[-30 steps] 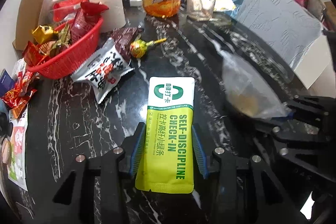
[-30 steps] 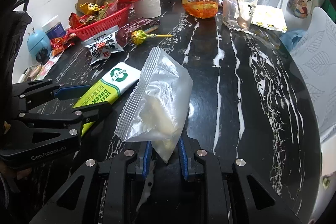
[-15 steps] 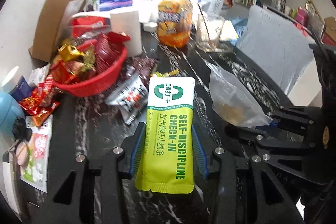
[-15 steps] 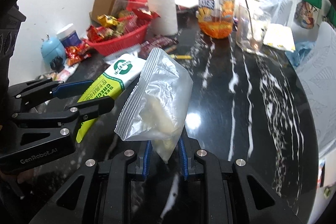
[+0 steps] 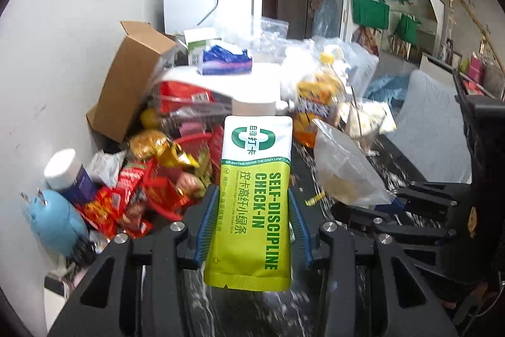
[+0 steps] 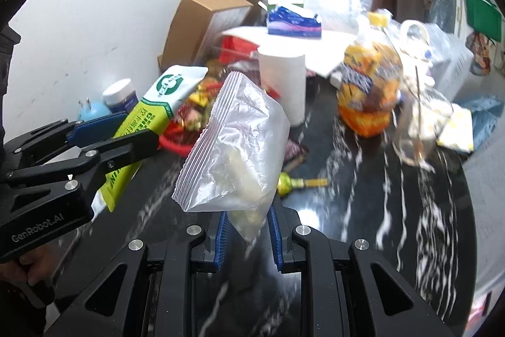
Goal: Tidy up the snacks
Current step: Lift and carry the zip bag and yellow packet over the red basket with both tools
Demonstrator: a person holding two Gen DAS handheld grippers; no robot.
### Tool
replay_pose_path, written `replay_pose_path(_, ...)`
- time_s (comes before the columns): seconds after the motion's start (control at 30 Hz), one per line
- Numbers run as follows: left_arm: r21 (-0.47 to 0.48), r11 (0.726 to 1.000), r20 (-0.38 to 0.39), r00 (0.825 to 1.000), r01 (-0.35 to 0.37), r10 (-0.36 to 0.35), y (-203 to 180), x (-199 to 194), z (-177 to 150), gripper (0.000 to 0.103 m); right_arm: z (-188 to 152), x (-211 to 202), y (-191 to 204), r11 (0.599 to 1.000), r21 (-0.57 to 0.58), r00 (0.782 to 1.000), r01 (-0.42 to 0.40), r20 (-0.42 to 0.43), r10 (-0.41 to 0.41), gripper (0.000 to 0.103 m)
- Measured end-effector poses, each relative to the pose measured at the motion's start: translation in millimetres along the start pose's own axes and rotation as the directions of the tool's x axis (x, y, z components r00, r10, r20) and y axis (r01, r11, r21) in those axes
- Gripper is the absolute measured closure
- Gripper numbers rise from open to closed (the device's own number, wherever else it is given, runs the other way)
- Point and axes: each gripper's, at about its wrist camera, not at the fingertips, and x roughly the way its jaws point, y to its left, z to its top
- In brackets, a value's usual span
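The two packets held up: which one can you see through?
The clear zip bag in the right tool, showing pale contents inside. The other, in the left tool, is an opaque green-and-white sachet printed SELF-DISCIPLINE CHECK-IN.

Left tongs (image 5: pixel 252 223) and right tongs (image 6: pixel 247 237) side by side, both clamped, angled downward.

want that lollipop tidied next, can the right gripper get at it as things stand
Probably not yet. The right gripper is shut on the clear zip bag, so its jaws are occupied. The lollipop lies uncovered on the black table just beyond, so the path looks free once the bag is dropped.
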Motion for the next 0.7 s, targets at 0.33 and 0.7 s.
replay_pose_path(0.33,-0.049,0.998,0.063,0.997,-0.05,0.053,39.1,23.9,36.5,0.06,63.3,33.5,11.0,0.997,-0.072,0.999,-0.008,0.045,0.012,0.081)
replay_pose_path(0.7,-0.053,0.991,-0.012,0.993,-0.121,0.12,71.1,80.2,44.8,0.06,101.9,98.8,23.0,0.989,-0.15,0.999,-0.021,0.033,0.026,0.081)
